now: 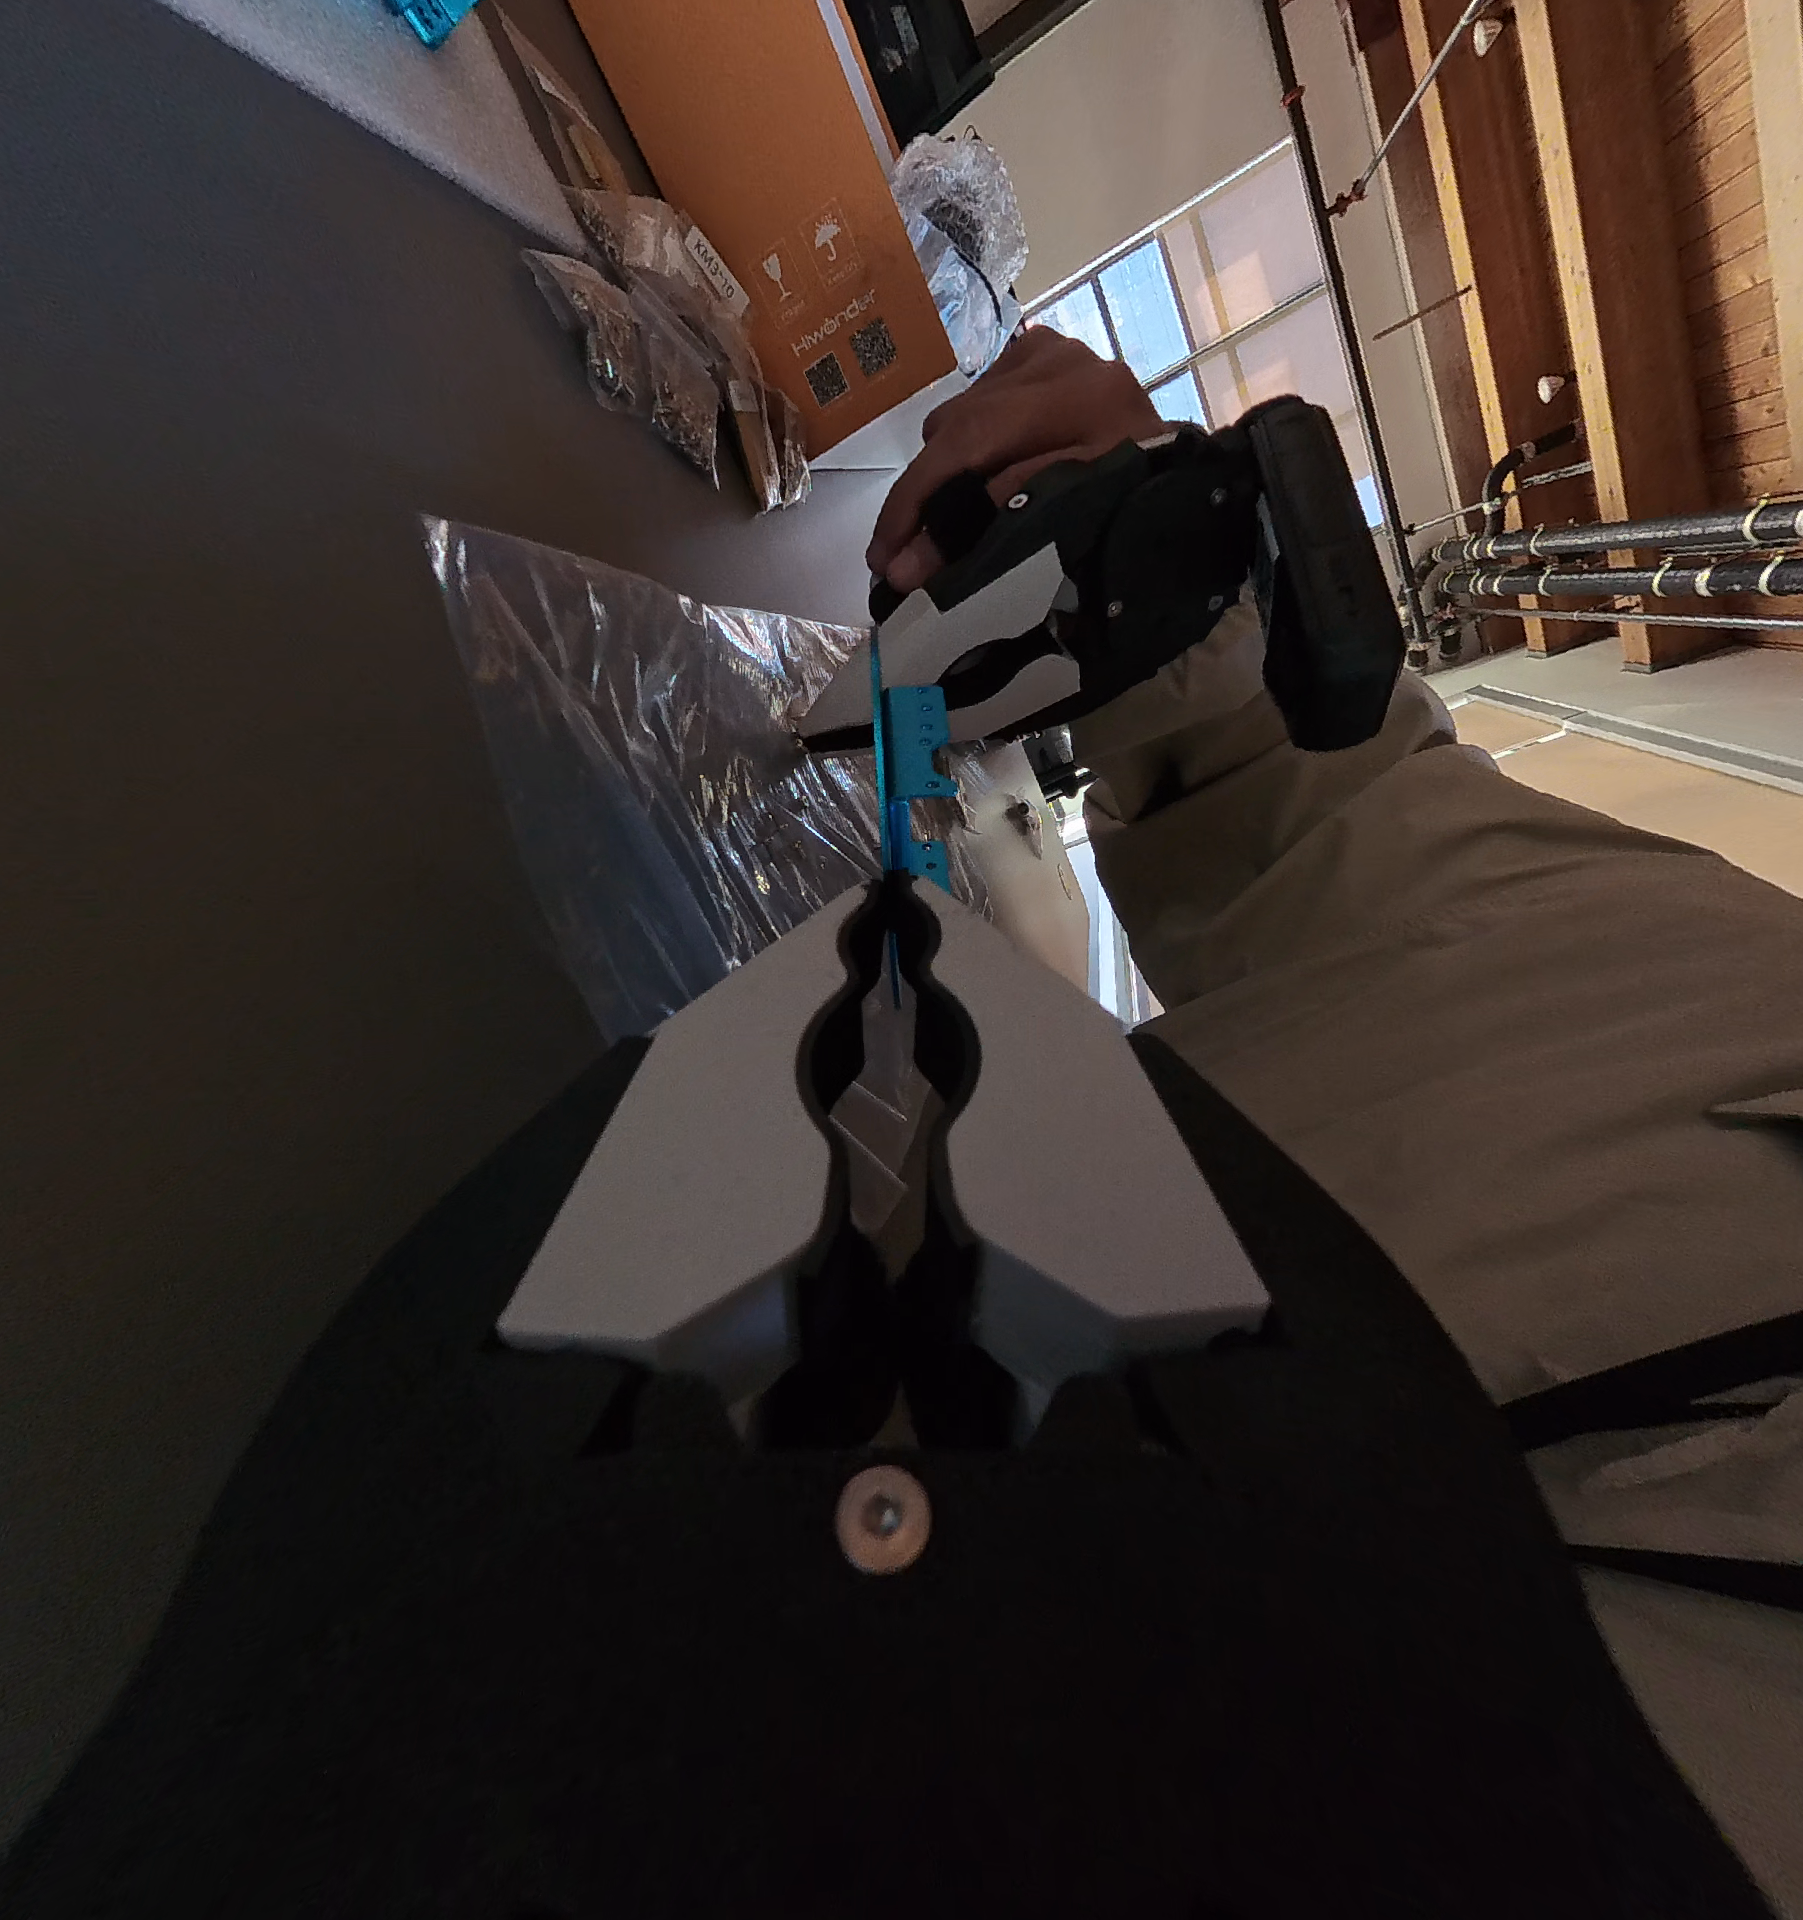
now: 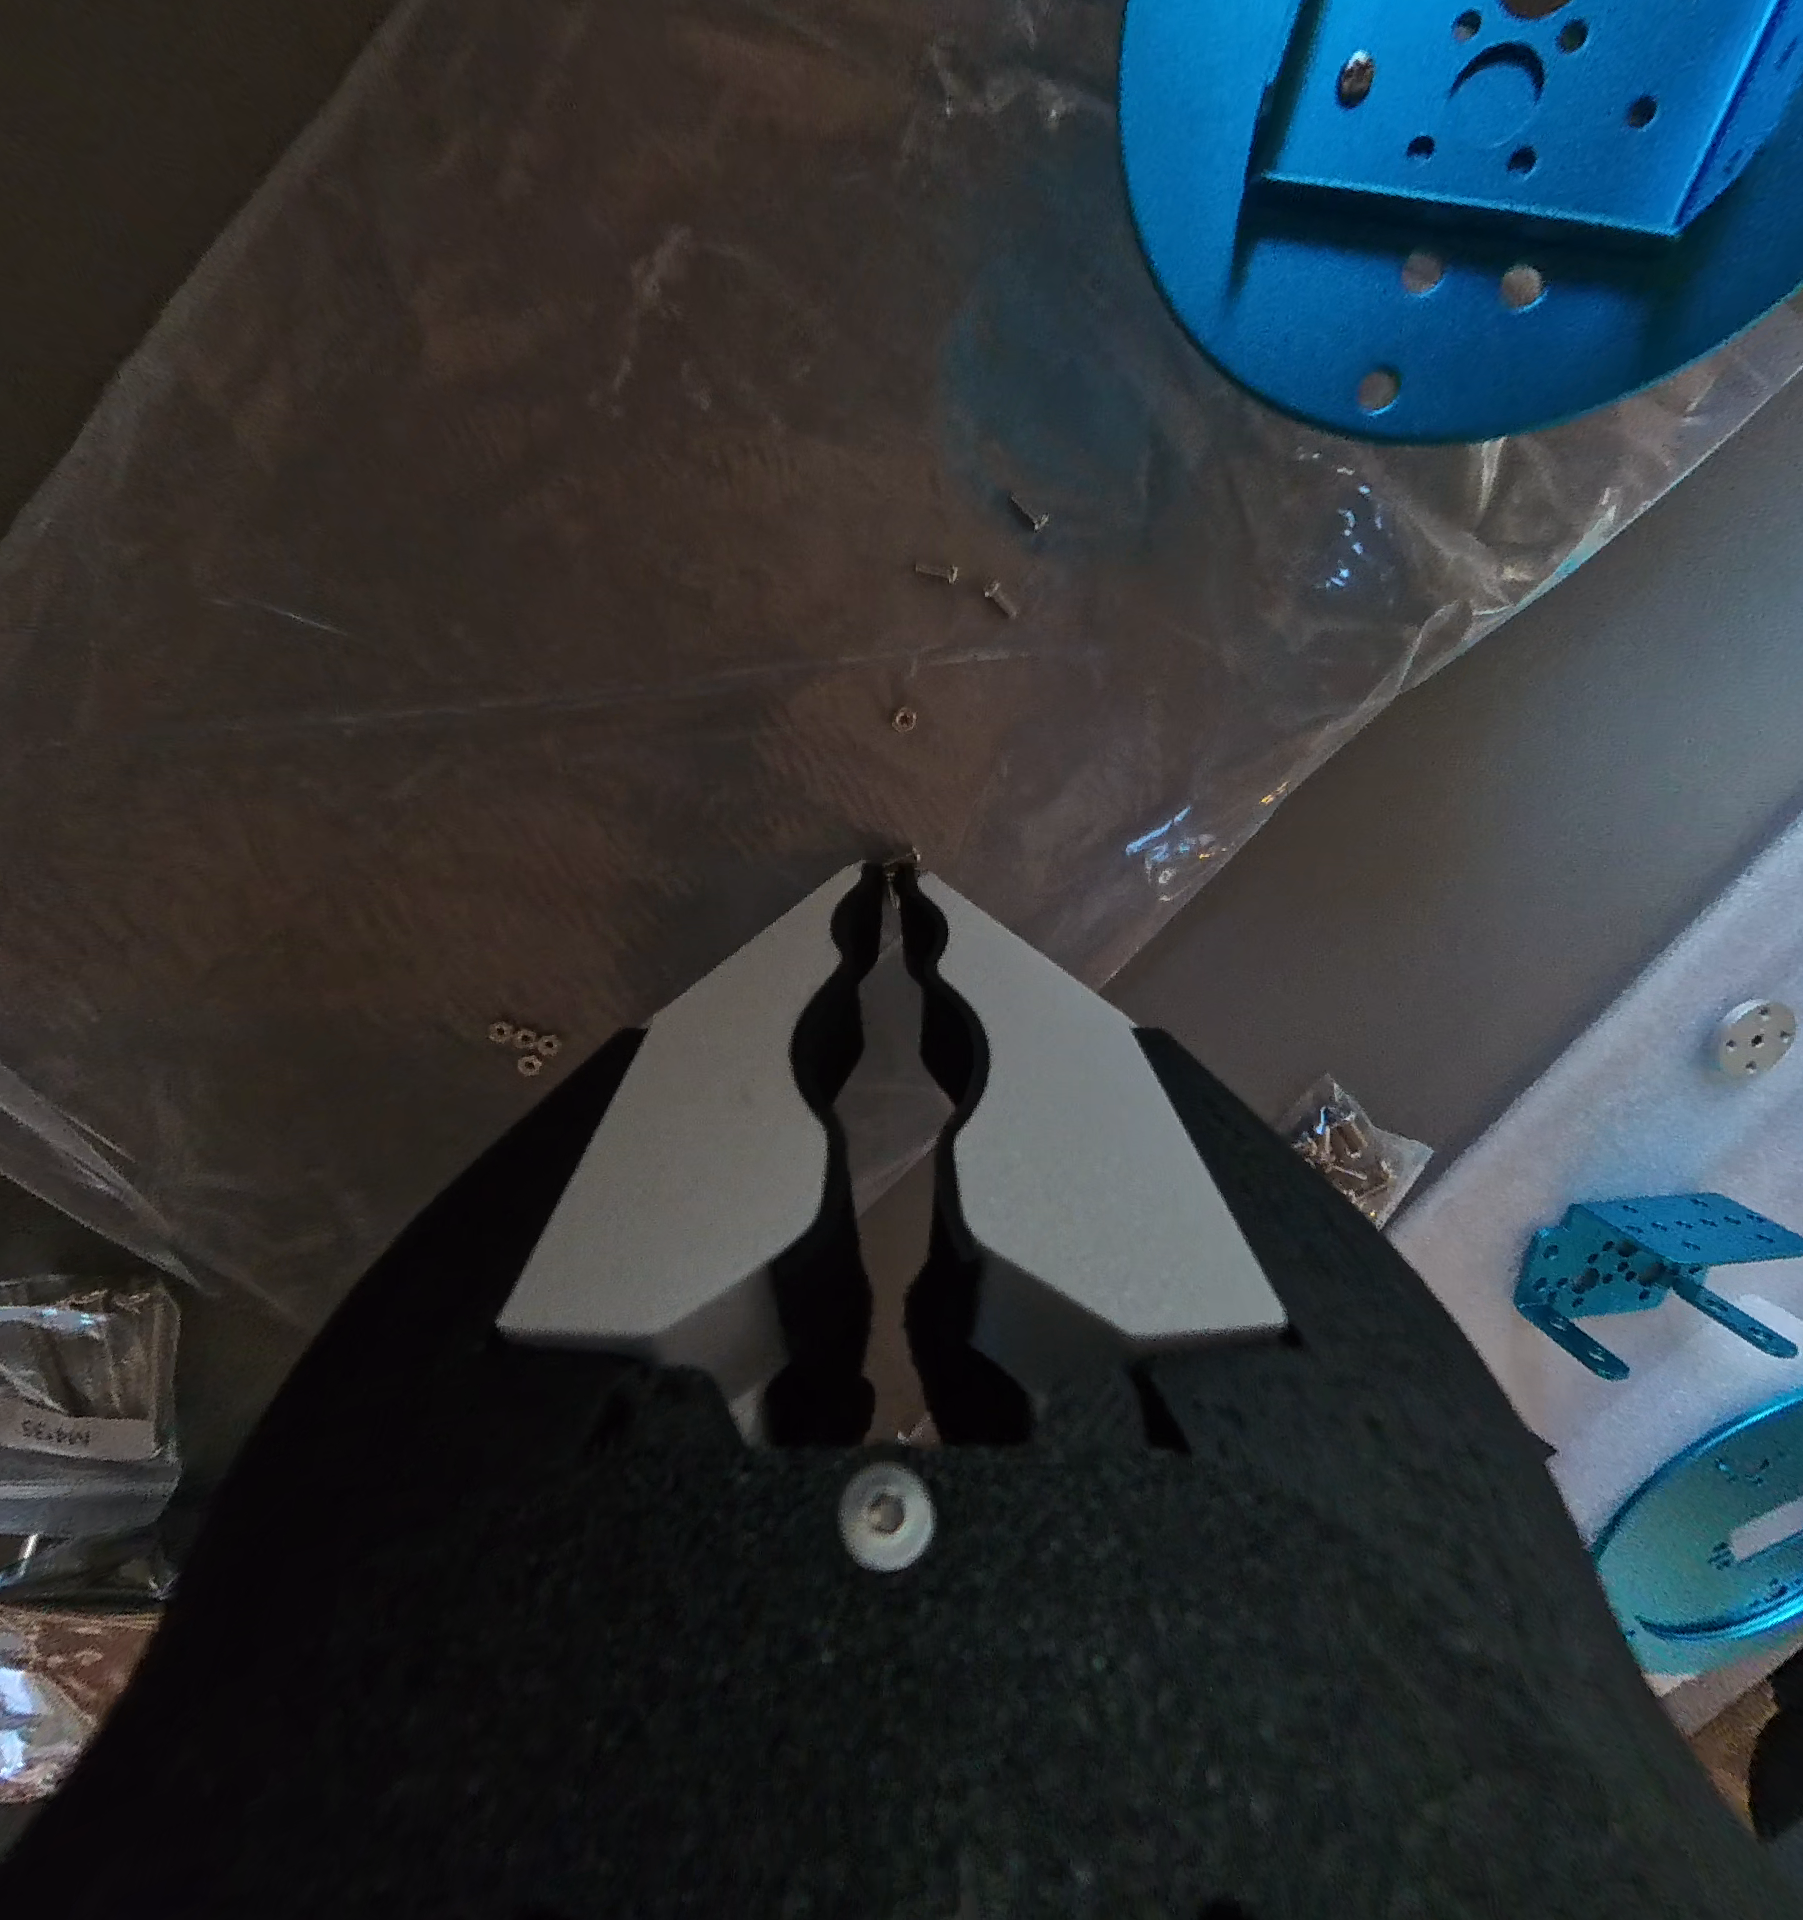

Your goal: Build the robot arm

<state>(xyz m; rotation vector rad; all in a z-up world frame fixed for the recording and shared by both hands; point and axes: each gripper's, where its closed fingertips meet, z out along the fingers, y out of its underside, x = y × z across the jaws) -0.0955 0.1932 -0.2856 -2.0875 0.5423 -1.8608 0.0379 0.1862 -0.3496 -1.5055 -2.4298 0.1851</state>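
Left tongs [image 1: 892, 904] first: they are pinched tight on the thin edge of a blue round plate [image 1: 884, 769], held edge-on and clear of the table [image 1: 201, 727], so the blue perforated bracket [image 1: 918, 727] fixed to its face points toward the other tool. That grip on the rim looks chosen to leave the bracket and its holes free.

Over to the right tongs [image 2: 892, 878]: nearly closed, tips nipping one small screw [image 2: 899, 864], right at the very point, just above the clear plastic sheet [image 2: 461, 520]. From the left camera, the right tongs reach in beside the bracket, a person's hand [image 1: 1022, 436] wrapped round the handle.

Just ahead of the right tips lies one loose nut [image 2: 905, 717]; farther ahead, three loose screws [image 2: 980, 566]. Off to the left of the tips, a cluster of four nuts [image 2: 525, 1042], all kept on the sheet, likely so they do not roll away.

Far ahead and right, the plate again, huge in the right camera. To the right of the tongs on white foam [image 2: 1499, 1143]: one U-shaped blue bracket [image 2: 1655, 1288], one silver hub [image 2: 1754, 1039], a second blue disc [image 2: 1738, 1527], one bag of screws [image 2: 1349, 1153]. Left, further hardware bags [image 2: 55, 1382]; I cannot count them.
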